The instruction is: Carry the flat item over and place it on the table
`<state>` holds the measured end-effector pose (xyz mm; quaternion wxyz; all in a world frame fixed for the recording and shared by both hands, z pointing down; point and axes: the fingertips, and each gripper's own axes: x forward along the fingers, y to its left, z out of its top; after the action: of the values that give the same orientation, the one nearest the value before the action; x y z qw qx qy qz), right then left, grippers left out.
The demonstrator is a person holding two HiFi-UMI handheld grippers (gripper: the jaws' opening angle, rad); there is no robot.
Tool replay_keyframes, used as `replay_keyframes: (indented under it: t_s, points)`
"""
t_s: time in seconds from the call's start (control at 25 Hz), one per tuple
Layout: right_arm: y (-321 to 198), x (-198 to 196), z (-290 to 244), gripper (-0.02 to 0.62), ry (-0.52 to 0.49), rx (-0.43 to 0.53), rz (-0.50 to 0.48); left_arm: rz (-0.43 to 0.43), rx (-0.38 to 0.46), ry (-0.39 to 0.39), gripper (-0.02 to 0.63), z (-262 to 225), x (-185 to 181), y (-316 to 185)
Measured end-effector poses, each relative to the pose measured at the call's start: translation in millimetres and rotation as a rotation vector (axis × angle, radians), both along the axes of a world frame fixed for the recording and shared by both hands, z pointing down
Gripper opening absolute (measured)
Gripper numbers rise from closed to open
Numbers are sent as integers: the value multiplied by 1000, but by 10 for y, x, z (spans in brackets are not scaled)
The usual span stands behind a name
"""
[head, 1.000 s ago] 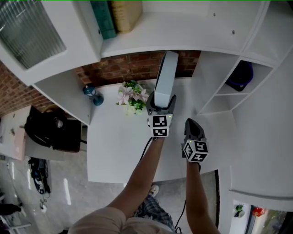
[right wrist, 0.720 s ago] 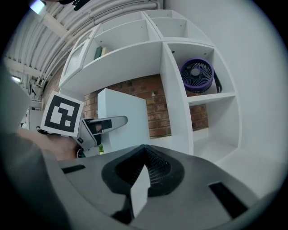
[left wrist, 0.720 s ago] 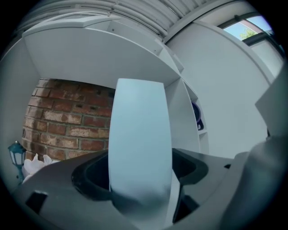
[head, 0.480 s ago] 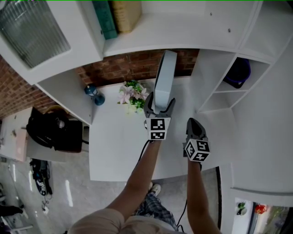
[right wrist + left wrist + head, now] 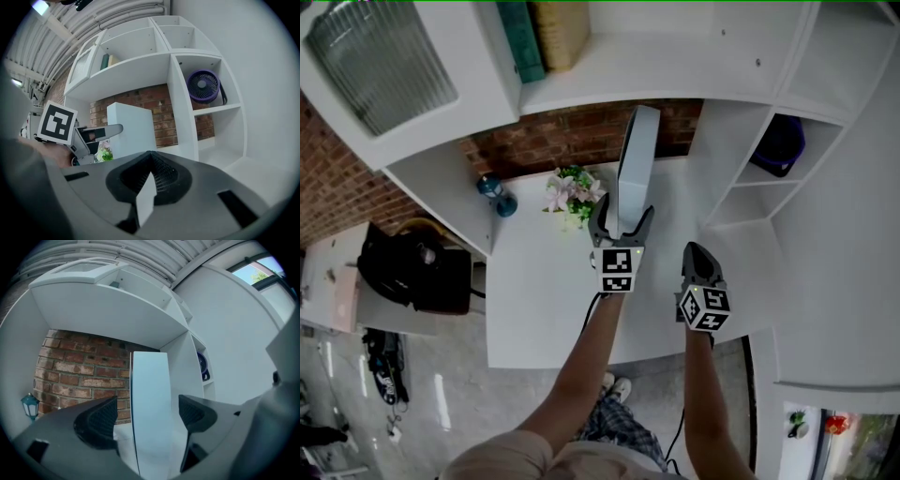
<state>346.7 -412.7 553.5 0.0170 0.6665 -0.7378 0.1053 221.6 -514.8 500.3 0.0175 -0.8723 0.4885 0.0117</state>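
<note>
White board (image 5: 636, 159) standing tall on the table (image 5: 534, 300)

The board is standing on end, pointing up, between the jaws of the left gripper (image 5: 623, 214). Those jaws have just been opening wide and are not touching it. The right gripper (image 5: 694, 251) is waiting beside, jaws pressed together.

One left gripper (image 5: 622, 216), one right gripper (image 5: 695, 253). One flat panel (image 5: 636, 159) between the left claw's jaws; one flower bunch (image 5: 570, 195) and one lantern (image 5: 495, 194) left of it; perhaps two books (image 5: 539, 37) above.
</note>
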Motion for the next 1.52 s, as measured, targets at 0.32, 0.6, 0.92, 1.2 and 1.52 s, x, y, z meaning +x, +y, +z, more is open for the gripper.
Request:
replay_keyframes:
  t_s: [0.32, 0.6, 0.92, 1.2, 1.52]
  points:
    - [389, 27, -210, 15, -13, 38, 42, 77, -39, 33, 385, -89, -353, 576]
    - [942, 27, -454, 15, 25, 74, 65, 115, -106, 106, 382, -225, -861, 1050]
    - [1615, 40, -733, 15, 76, 120, 94, 177, -90, 92, 146, -401, -1219, 1620]
    - [2081, 179, -859, 15, 68, 148, 160, 193, -67, 75, 46, -468, -1406, 1871]
    - [2335, 367, -888, 15, 76, 157, 217, 160, -87, 88, 28, -419, -1665, 1930]
